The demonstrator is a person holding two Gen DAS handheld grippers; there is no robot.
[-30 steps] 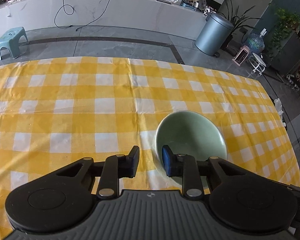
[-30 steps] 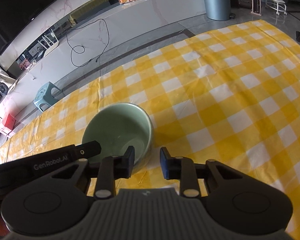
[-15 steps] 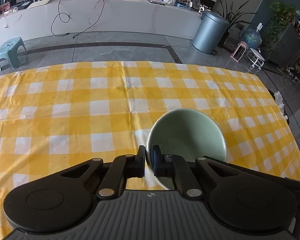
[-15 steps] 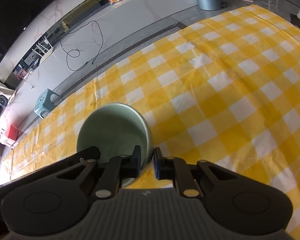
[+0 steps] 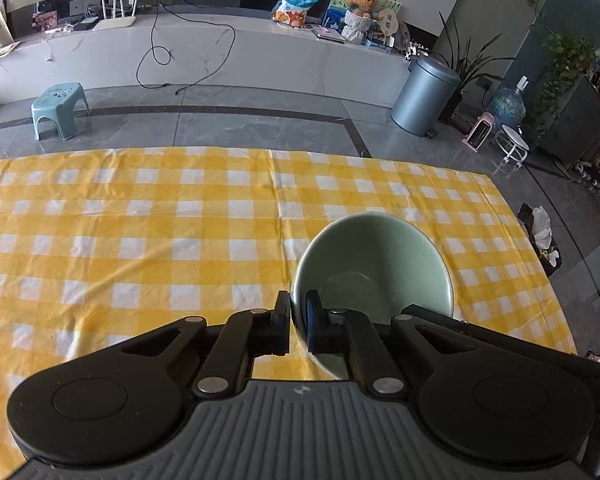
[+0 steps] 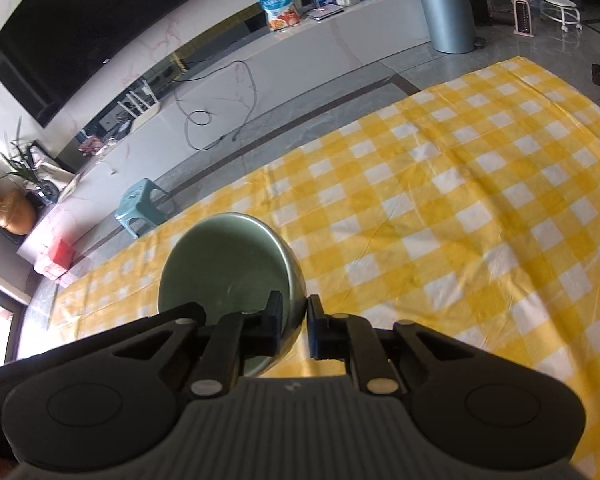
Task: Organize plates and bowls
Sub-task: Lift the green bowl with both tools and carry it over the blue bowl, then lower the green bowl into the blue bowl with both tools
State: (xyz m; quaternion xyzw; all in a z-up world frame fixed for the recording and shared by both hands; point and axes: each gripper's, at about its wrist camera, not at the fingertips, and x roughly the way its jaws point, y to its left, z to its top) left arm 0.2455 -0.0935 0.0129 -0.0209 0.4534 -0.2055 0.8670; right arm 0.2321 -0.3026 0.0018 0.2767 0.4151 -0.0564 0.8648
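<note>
While two grippers pinch rim: one bowl [image 5: 374, 264].

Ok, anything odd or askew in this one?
Yes: the green bowl is tipped, its opening facing the cameras rather than up, pinched by the rim on both sides by the left tool and right tool. No spill or damage shows.

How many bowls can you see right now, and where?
1. A single green bowl sits over the yellow checked tablecloth, its rim pinched by the left gripper on one side and the right gripper on the other. Anything behind the cameras is hidden.
</note>
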